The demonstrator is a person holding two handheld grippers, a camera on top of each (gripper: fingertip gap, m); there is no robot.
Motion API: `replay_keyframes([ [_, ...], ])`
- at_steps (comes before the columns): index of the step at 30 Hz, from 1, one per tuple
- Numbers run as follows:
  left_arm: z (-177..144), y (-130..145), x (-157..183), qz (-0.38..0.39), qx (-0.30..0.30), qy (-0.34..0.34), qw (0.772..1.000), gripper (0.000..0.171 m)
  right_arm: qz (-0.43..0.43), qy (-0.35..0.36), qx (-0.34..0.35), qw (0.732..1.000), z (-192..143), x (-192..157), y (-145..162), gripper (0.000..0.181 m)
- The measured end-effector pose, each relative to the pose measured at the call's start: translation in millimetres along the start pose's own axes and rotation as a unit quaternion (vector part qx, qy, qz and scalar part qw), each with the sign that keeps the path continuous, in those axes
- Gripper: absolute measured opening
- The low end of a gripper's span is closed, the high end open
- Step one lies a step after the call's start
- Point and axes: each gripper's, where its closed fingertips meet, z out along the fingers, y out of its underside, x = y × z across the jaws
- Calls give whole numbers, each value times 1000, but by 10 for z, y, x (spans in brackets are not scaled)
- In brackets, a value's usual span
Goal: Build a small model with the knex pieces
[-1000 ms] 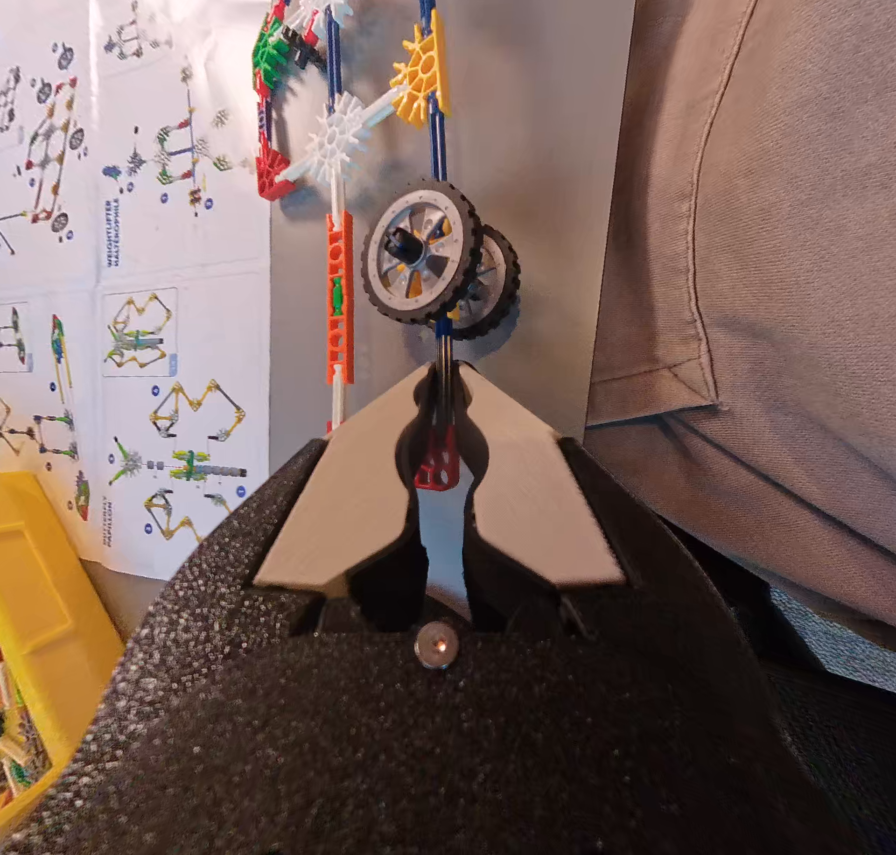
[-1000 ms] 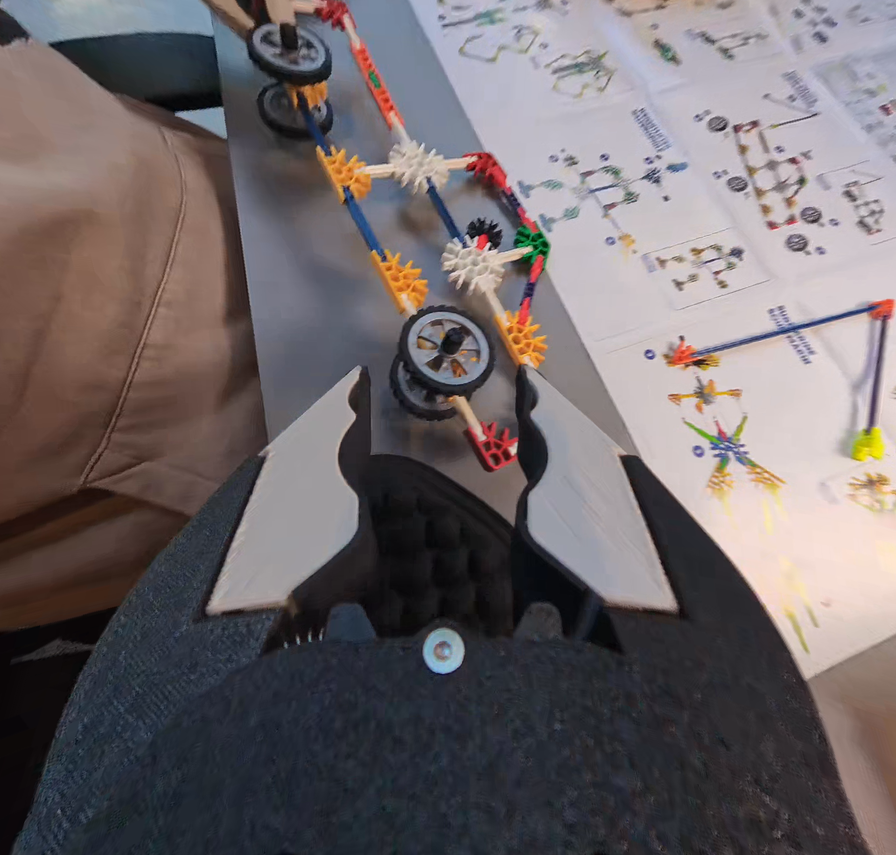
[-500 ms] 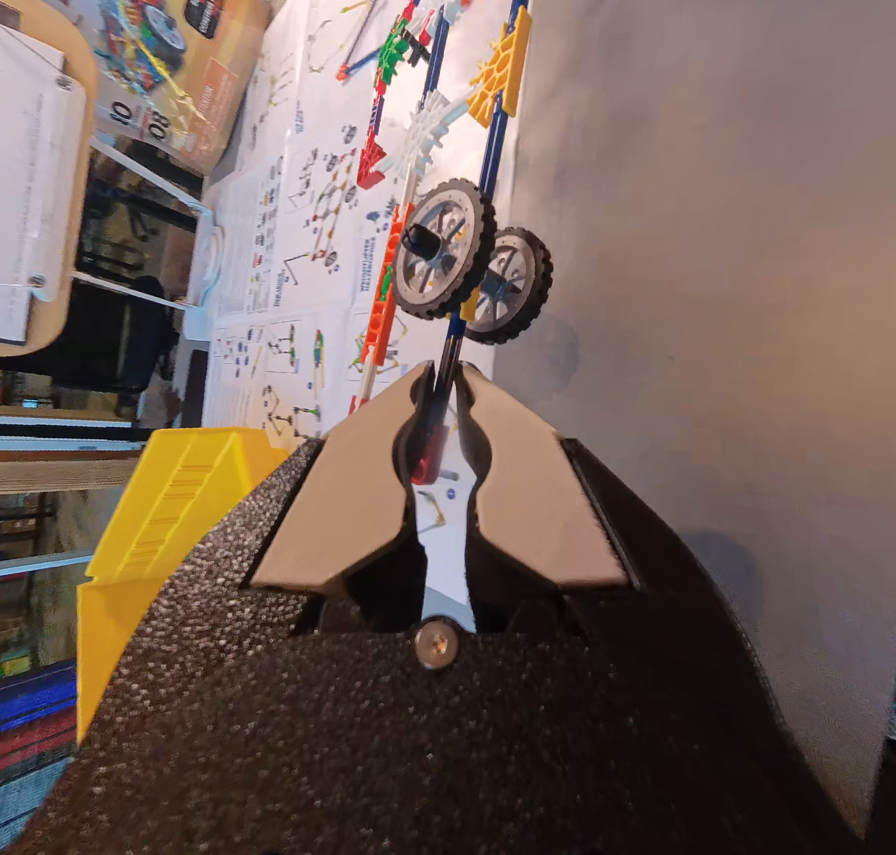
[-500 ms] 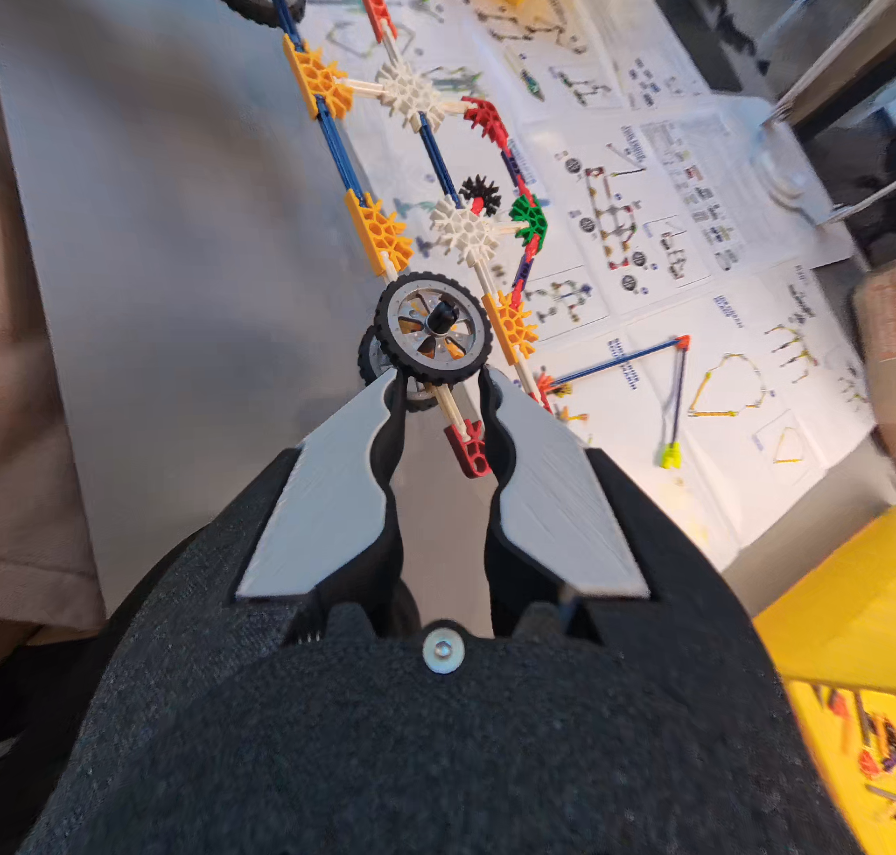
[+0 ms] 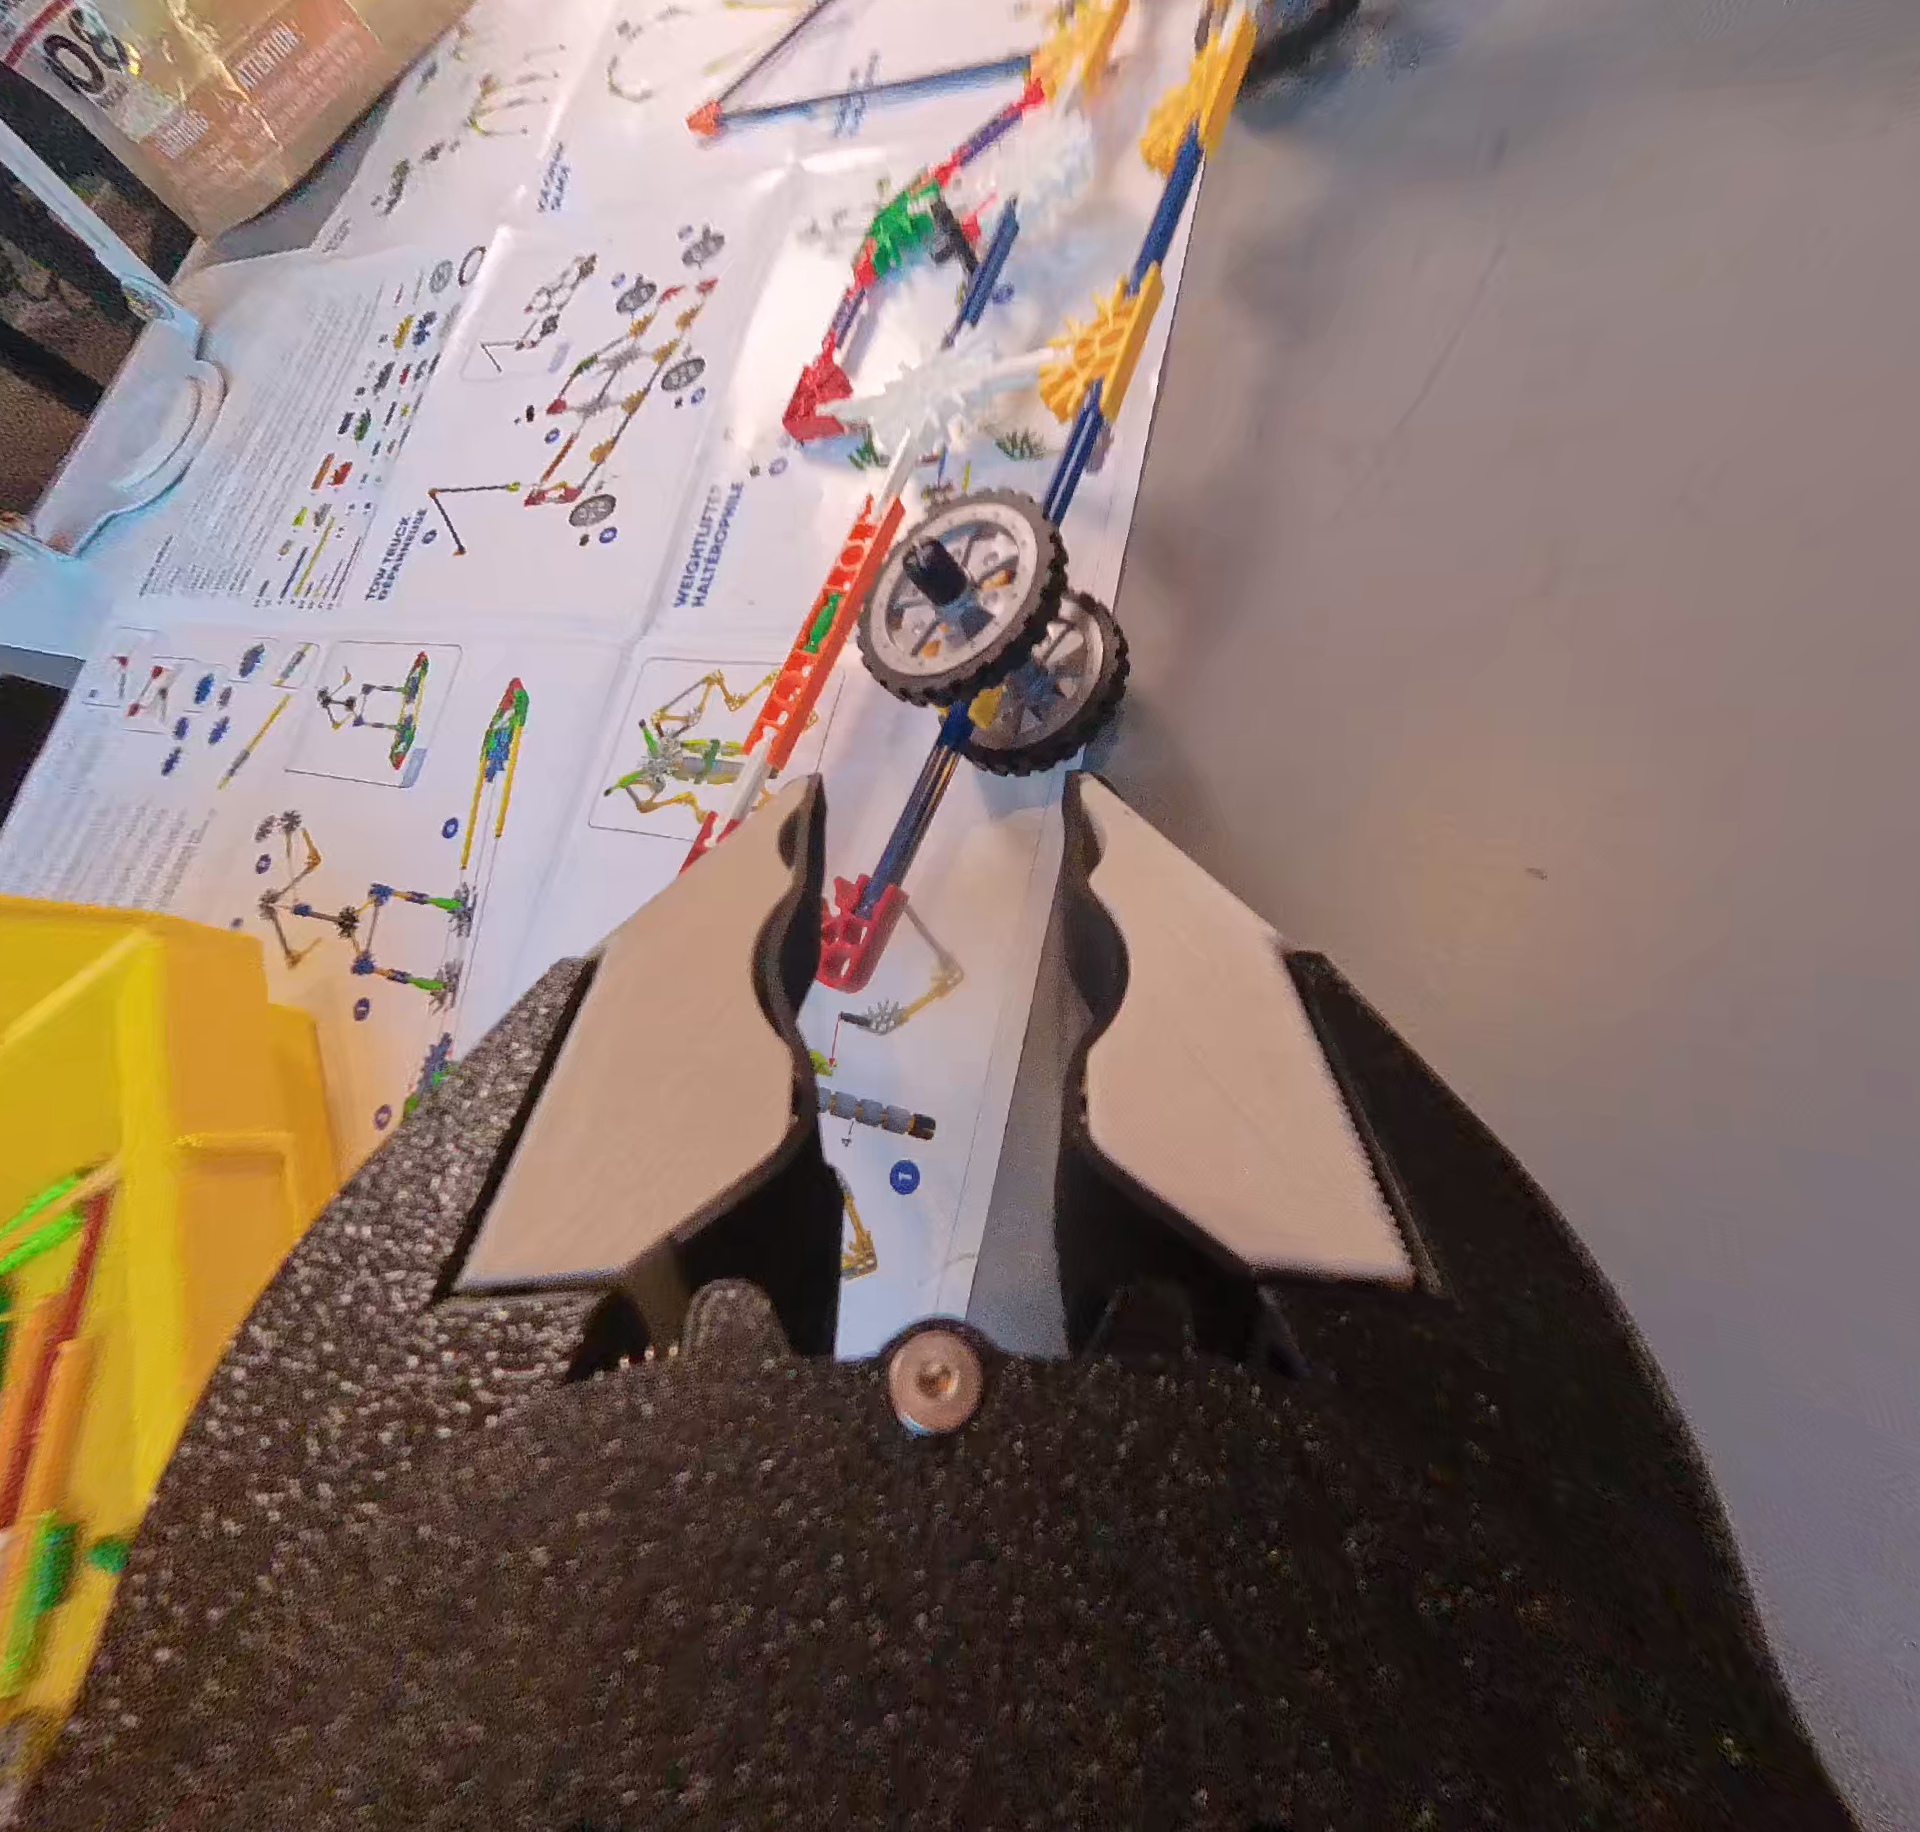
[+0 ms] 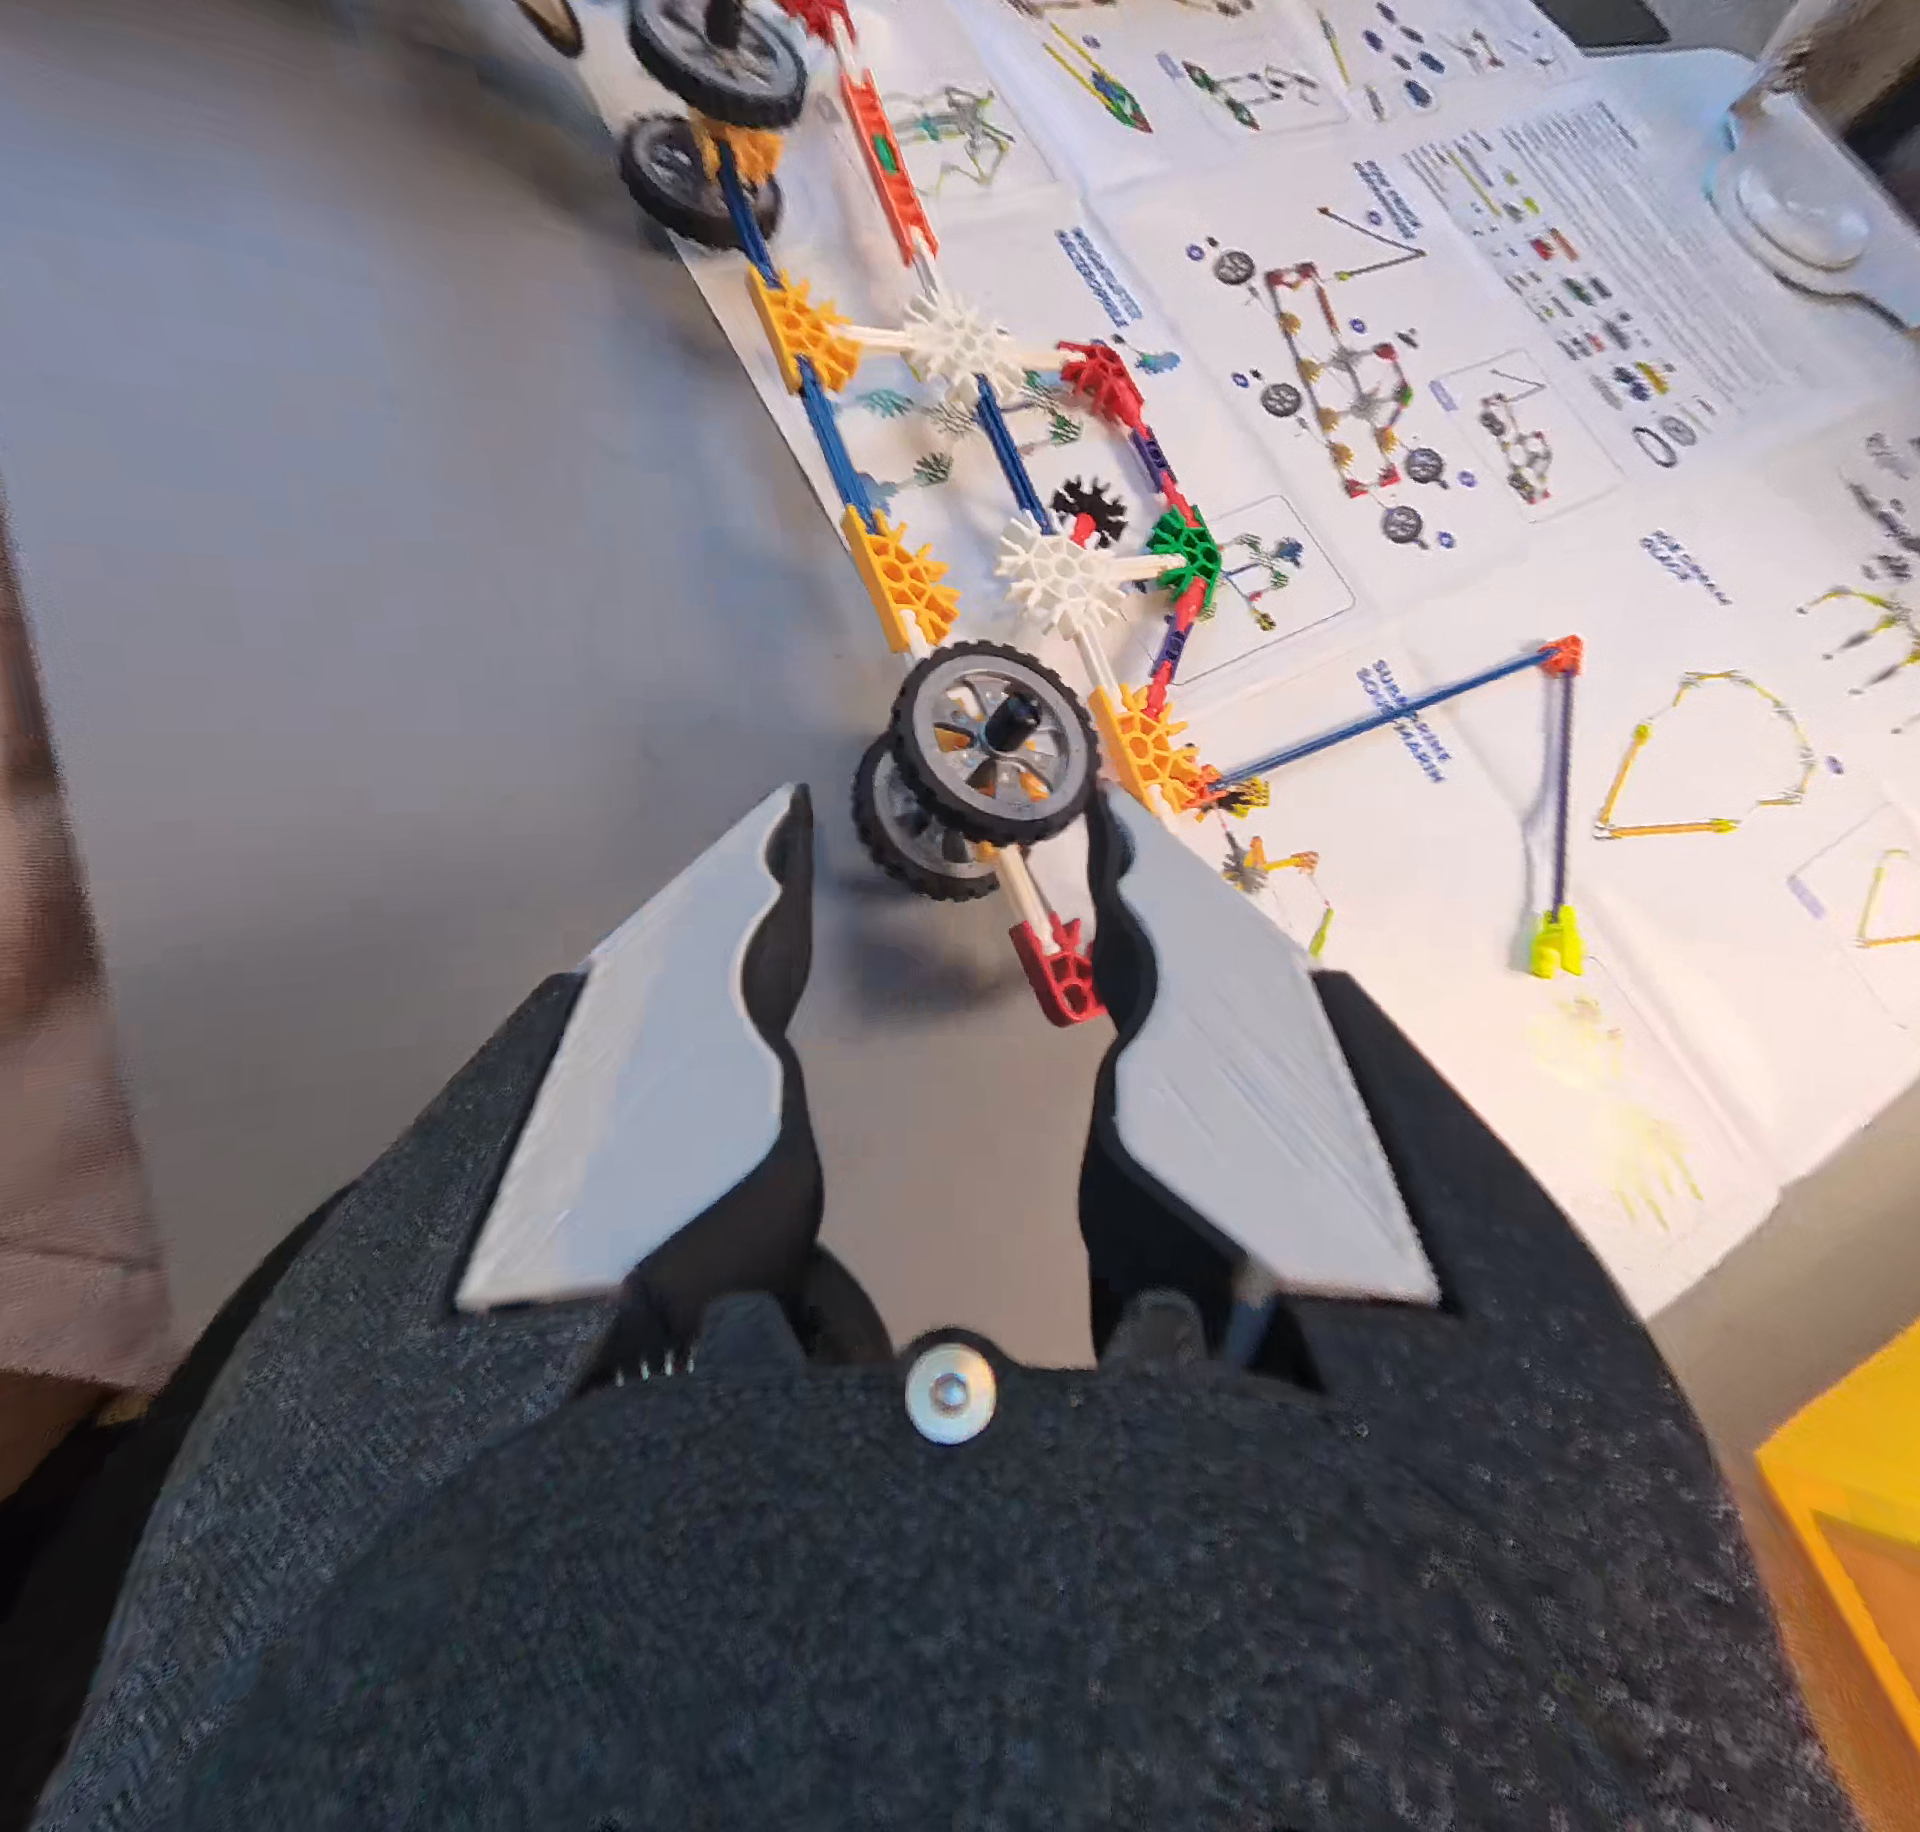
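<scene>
Chassis (image 6: 977,452) lies lengthwise between left gripper (image 5: 940,806) and right gripper (image 6: 951,816) — both spread, holding nothing.

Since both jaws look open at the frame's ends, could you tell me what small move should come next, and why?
Probably draw the left gripper straight back: its jaws stand open, the red end connector lies between them close beside one, and the wheeled frame lies on the table. A sideways move might snag it.
</scene>
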Motion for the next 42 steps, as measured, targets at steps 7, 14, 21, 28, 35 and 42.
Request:
replay_keyframes([
  [7,-507,-632,-692,-193,204,-19,960,52,53,45,96,993,-225,525,-609,49],
  [14,-179,-944,-1430,-229,208,-63,949,63,56,168,-32,984,352,1775,-504,31],
  [21,475,-279,-1673,-205,148,-136,958,50,67,141,-104,982,902,1873,227,17],
  [28,515,-292,-1653,-180,150,-140,962,46,116,91,-97,984,937,1824,323,2],
  [35,494,-334,-1523,-155,159,-119,968,42,55,130,-7,990,884,1772,-48,1],
  [42,536,-361,-1432,-119,149,-114,975,39,-56,208,114,970,703,1625,-772,1],
])
